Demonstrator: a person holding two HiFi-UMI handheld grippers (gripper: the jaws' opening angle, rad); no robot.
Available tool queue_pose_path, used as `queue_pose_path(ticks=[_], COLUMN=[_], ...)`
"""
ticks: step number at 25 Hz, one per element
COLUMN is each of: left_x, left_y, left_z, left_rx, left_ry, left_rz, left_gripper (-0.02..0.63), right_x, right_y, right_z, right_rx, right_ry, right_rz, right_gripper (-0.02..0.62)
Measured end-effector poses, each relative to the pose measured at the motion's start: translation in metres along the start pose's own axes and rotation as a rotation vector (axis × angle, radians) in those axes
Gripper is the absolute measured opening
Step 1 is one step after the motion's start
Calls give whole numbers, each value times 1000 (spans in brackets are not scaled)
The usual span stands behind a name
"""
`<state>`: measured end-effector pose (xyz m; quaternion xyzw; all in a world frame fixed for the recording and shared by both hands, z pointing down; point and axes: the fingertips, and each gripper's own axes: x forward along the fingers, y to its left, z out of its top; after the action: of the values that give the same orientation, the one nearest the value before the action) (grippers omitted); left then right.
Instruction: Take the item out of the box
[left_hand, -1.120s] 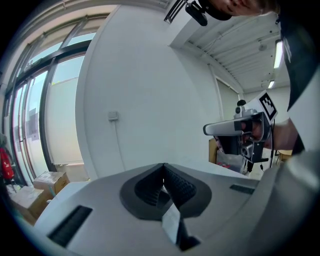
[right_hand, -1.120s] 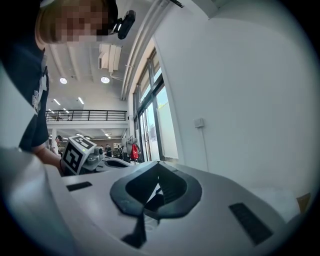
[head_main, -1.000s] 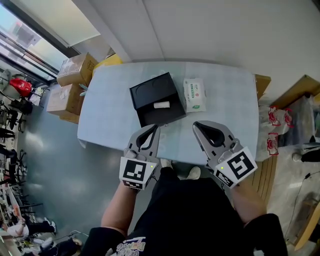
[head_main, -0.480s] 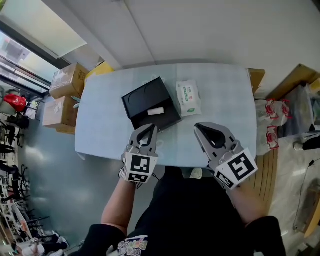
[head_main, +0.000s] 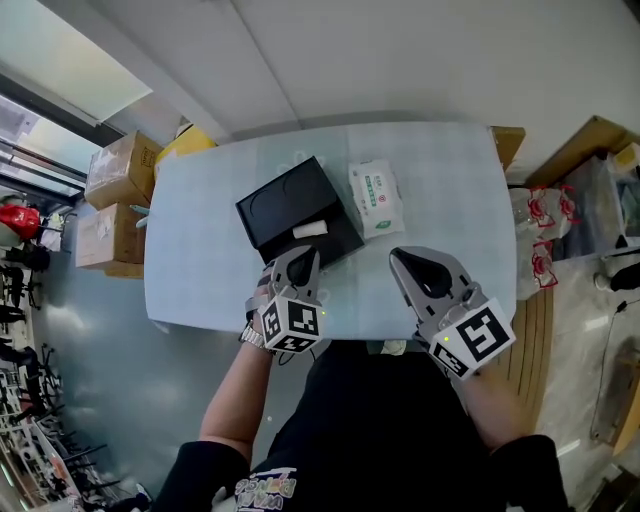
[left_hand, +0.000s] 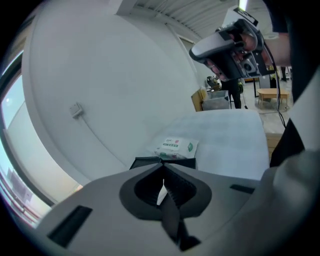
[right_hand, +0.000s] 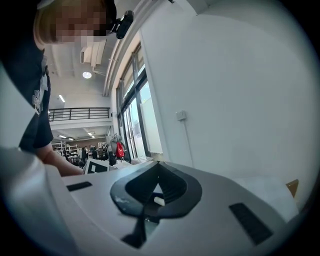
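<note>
Head view: pale, smooth surface (head_main: 205, 255) with rounded corners carries an open black box (head_main: 272, 203), matte, rectangular, in two shallow halves. Small white oblong item (head_main: 310, 230) lies inside the nearer half. Soft white wipes pack (head_main: 377, 198) with green print sits just beside the box. Left hand-held gripper (head_main: 306, 256), jaws together, points at the box's near edge. Right hand-held gripper (head_main: 400, 258), jaws together and empty, hangs apart from the box. Brown cardboard cartons (head_main: 118, 175) stand on grey floor (head_main: 100, 380).

Left gripper view: grey plastic jaws meet at the tips. Box and pack lie beyond, with a plain white wall (left_hand: 100, 75) behind.

Right gripper view: tips meet. Tall windows (right_hand: 135, 110) adjoin the white wall.
</note>
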<state>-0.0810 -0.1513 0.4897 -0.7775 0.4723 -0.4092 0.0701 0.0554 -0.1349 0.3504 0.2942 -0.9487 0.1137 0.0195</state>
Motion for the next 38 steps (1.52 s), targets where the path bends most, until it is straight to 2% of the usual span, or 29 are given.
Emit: queue_pose_path(ticks=[5,15,20,25,31,38], left_x=[28,74,95,112,128,137], left_y=[-1,-7,-13,-15,-20,-25], left_z=[-24,-62,-74,-84,-95,-92], left_rx=[99,176,183,216,237,259], left_ry=[71,195,227,254,290,264], left_rz=[-53,-205,-277,-295,-278,-255], left_gripper=[11,95,119,127,135,138], right_x=[16,35,42,49,58,65], right_y=[-6,-22,-30,-34,-41,-50], right_z=[-6,-17,-25,-31,-40,-48], right_rx=[20,68,91,103,124,152], right_ry=[14,36,55,72,97,109], right_rz=[-21,-75,-100,-113,-124,-131], right_gripper=[9,9,9,9,9,9])
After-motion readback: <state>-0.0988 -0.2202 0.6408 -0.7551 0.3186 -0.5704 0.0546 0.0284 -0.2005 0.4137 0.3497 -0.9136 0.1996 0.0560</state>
